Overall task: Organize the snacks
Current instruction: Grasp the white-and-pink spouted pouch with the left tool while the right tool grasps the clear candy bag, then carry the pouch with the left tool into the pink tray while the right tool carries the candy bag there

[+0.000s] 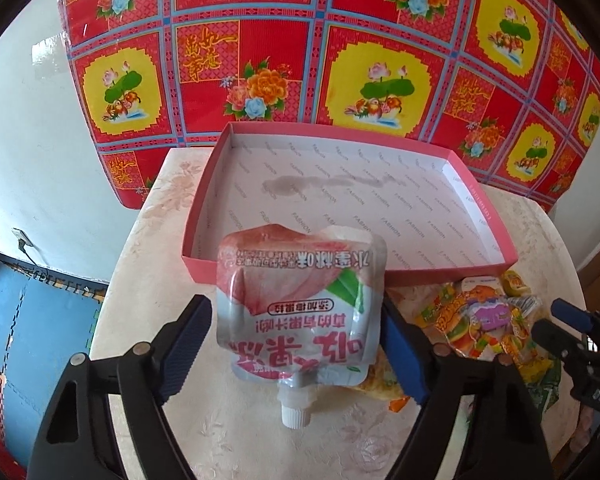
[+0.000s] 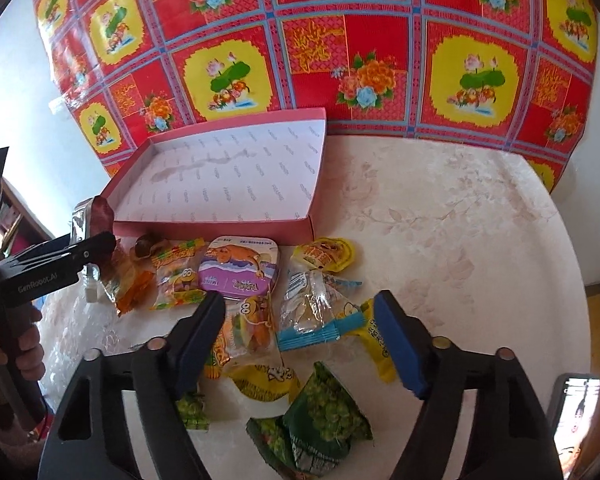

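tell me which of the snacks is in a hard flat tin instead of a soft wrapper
The purple tin with an orange cartoon animal on its lid, lying just in front of the pink tray. Every other snack around it is a crinkly plastic packet.

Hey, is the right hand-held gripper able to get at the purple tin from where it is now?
Probably yes: the right hand-held gripper is open, and the purple tin lies face-up ahead of its left finger, with only loose snack packets beside it.

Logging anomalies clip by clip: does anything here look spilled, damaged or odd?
Yes: the shallow pink cardboard box holds no snacks but has a greyish smear, like a dried spill, across its white printed floor. Whether it is wet cannot be told.
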